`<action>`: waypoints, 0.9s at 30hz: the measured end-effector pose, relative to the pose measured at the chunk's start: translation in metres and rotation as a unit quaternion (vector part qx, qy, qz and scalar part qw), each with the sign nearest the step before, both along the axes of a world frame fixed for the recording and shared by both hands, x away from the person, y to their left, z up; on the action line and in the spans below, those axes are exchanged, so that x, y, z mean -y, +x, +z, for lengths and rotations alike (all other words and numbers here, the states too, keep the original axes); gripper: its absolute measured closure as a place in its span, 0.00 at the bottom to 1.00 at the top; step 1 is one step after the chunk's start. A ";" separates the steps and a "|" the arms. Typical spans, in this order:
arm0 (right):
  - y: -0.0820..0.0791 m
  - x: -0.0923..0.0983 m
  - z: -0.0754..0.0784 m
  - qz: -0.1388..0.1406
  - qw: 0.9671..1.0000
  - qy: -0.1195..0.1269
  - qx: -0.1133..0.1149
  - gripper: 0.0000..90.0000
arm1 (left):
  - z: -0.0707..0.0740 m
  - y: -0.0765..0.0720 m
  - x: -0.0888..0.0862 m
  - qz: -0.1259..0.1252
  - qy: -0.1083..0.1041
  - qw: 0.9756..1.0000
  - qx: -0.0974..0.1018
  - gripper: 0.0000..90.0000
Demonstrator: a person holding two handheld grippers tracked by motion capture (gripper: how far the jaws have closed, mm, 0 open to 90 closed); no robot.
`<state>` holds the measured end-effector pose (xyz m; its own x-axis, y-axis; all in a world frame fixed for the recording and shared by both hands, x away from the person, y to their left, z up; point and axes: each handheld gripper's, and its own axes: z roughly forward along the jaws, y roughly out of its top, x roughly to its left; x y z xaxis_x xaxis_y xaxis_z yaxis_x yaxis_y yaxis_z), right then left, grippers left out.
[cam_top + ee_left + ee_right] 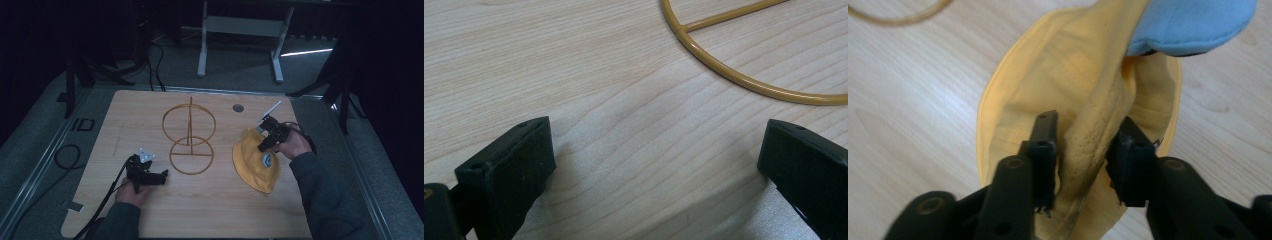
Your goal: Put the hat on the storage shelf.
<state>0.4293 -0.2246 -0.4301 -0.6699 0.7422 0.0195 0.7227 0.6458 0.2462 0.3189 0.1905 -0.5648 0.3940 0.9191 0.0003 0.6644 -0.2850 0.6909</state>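
Hat: the yellow hat (254, 162) lies flat on the table (210, 215), on the right side, well apart from the stand. It has a blue patch (1193, 22).

Stand: the gold wire stand (189, 136) sits in the middle of the table with nothing on it.

Right gripper: the right gripper (1083, 150) is down on the hat. A fold of yellow cloth sits bunched up between its two jaws, and they look like they are pinching it.

Left gripper: the left gripper (654, 165) rests near the stand's bottom ring, jaws wide apart, holding nothing.

Done: I think the hat has only just been grabbed.

Left to do: my guess is that the hat must be lifted, carried over and put on the stand.
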 end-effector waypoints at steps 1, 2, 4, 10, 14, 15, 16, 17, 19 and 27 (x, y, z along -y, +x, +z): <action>0.001 -0.001 0.000 0.002 1.000 -0.005 -0.004 0.77 | 0.000 0.000 0.000 0.000 0.000 1.000 0.000 0.02; 0.001 -0.002 0.001 0.005 1.000 -0.013 -0.006 0.80 | 0.000 0.000 0.000 0.000 0.000 1.000 0.000 0.02; 0.002 -0.003 0.002 0.012 1.000 -0.027 -0.011 0.84 | 0.000 0.000 0.000 0.000 0.000 1.000 0.000 0.02; 0.001 -0.004 0.008 0.043 0.998 -0.048 -0.006 0.90 | 0.000 0.000 0.000 0.000 0.000 1.000 0.000 0.02; -0.001 -0.003 0.011 0.051 0.997 -0.054 -0.002 0.91 | 0.000 0.000 0.000 0.000 0.000 1.000 0.000 0.02; -0.001 -0.002 0.012 0.053 0.997 -0.054 -0.002 0.91 | 0.000 0.000 0.000 0.000 0.000 1.000 0.000 0.02; -0.002 -0.002 0.013 0.055 0.997 -0.055 0.002 0.91 | 0.000 0.000 0.000 0.000 0.001 1.000 0.000 0.02; -0.002 -0.001 0.014 0.055 0.997 -0.056 0.004 0.91 | 0.000 0.000 0.000 0.000 0.001 1.000 0.000 0.02; -0.002 -0.001 0.016 0.058 0.997 -0.055 0.009 0.91 | 0.000 0.000 0.000 0.000 0.001 1.000 0.000 0.02; -0.002 0.002 0.032 0.064 0.996 -0.049 0.031 0.92 | 0.000 0.000 0.000 0.001 -0.001 1.000 0.001 0.02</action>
